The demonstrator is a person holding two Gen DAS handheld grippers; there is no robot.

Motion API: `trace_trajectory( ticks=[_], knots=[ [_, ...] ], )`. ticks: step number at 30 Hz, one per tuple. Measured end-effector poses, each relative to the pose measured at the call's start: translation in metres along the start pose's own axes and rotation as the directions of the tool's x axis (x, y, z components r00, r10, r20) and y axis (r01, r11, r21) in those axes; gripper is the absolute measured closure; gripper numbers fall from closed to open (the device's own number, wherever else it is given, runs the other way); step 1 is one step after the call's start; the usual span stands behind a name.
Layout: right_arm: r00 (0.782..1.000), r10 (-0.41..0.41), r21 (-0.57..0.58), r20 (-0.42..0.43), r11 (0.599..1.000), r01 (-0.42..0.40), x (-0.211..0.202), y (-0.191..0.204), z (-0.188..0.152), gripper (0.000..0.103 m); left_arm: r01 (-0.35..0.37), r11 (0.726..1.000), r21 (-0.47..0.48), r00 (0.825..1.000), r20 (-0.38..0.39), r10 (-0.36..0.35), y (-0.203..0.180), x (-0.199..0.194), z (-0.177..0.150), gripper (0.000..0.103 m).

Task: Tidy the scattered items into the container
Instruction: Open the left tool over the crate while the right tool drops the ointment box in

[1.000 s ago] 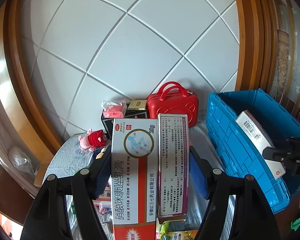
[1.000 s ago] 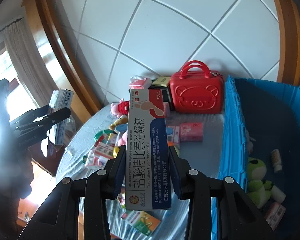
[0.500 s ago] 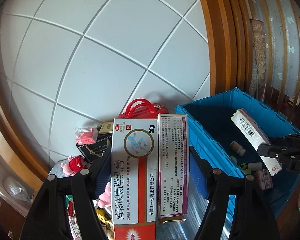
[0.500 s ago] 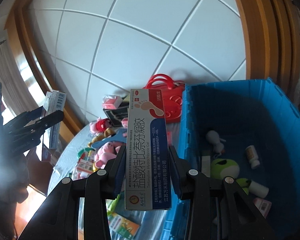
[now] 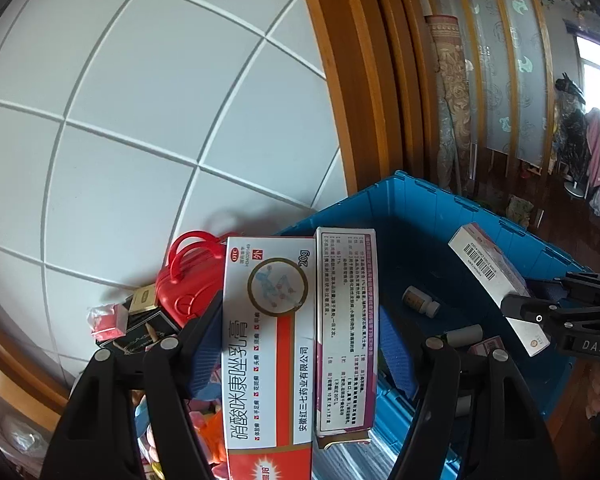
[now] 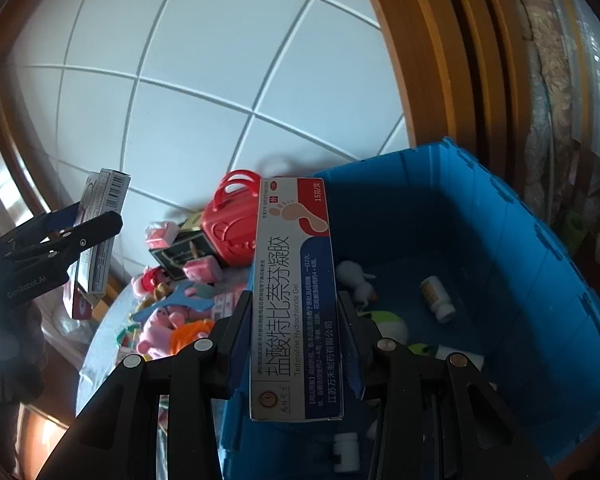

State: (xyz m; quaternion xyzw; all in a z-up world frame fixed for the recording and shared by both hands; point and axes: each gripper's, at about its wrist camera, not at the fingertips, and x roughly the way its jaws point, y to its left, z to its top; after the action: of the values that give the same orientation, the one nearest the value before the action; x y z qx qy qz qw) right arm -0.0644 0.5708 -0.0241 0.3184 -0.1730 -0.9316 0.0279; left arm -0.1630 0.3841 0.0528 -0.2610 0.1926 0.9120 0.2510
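Left wrist view
Left gripper (image 5: pixel 300 344): jaws clamped on two boxes held side by side, blue pads pressing their outer sides.
Cream box (image 5: pixel 270 344): white with a red band and a gold ring picture; long axis runs along the fingers, top end pointing away from the camera toward the crate.
Purple box (image 5: pixel 346 332): touching the cream box on its right, white panel of small print with purple edges, same long axis and heading.
Crate (image 5: pixel 404 208): blue, open; the purple box's far end overlaps its near wall. A pill bottle (image 5: pixel 420 300) lies inside.
Right gripper (image 5: pixel 556 320): over the crate's right side, clamped on a white barcoded box.
Case (image 5: pixel 188 280): red, left of the crate by the tiled wall.
Change: the crate now lies closer and more central than half a second ago; the case has slid left.

Right wrist view
Right gripper (image 6: pixel 296 344): jaws clamped on the gel box.
Gel box (image 6: pixel 294 300): white, red and blue with a footprint; long axis along the fingers, far end over the crate's left wall (image 6: pixel 256 276).
Change: the crate fills more of the frame than before.
Left gripper (image 6: pixel 60 236): left of the crate, gripping its boxes.
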Motion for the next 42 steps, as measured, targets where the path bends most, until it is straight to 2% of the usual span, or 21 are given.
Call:
trace_trajectory(
  ticks=[9,16,22,26,27,28,29,30,32,42],
  knots=[
    [0.995,-0.1,0.085,0.009,0.991,0.099,-0.01,-0.069,-0.003,0.064,0.085,0.994,0.072,0.996,-0.028,-0.083,-0.053,0.05,0.037,0.034],
    [0.987,-0.163,0.142,-0.005,0.977,0.162,-0.004,-0.113,-0.005,0.064,0.129,0.985,0.111,0.99,-0.071,-0.122,-0.083,0.089,0.048,0.033],
    [0.981,-0.191,0.159,-0.026,0.968,0.193,0.003,-0.13,-0.008,0.064,0.149,0.982,0.117,0.986,-0.095,-0.138,-0.096,0.111,0.054,0.033],
    [0.98,-0.197,0.165,-0.025,0.966,0.199,0.003,-0.125,-0.009,0.064,0.13,0.986,0.105,0.99,-0.066,-0.124,-0.098,0.113,0.061,0.033],
    [0.979,-0.202,0.163,-0.018,0.966,0.202,0.002,-0.124,-0.009,0.062,0.122,0.988,0.098,0.992,-0.057,-0.117,-0.097,0.112,0.063,0.028],
    [0.977,-0.213,0.161,-0.009,0.964,0.212,0.001,-0.122,-0.008,0.042,0.121,0.988,0.092,0.992,-0.056,-0.116,-0.096,0.112,0.064,0.005],
    [0.975,-0.221,0.162,-0.001,0.962,0.218,0.0,-0.121,-0.007,0.022,0.122,0.989,0.08,0.992,-0.051,-0.118,-0.092,0.111,0.065,0.0],
    [0.974,-0.225,0.164,0.013,0.962,0.22,-0.001,-0.119,-0.006,0.004,0.128,0.99,0.066,0.991,-0.045,-0.125,-0.088,0.11,0.066,0.0],
    [0.974,-0.226,0.165,0.028,0.962,0.219,-0.001,-0.117,-0.006,0.0,0.141,0.989,0.045,0.989,-0.049,-0.139,-0.08,0.109,0.067,0.0],
    [0.975,-0.216,0.132,0.043,0.969,0.209,0.004,-0.084,0.002,0.0,0.084,0.996,-0.002,0.996,-0.041,-0.084,-0.042,0.088,0.05,0.0]
  ],
)
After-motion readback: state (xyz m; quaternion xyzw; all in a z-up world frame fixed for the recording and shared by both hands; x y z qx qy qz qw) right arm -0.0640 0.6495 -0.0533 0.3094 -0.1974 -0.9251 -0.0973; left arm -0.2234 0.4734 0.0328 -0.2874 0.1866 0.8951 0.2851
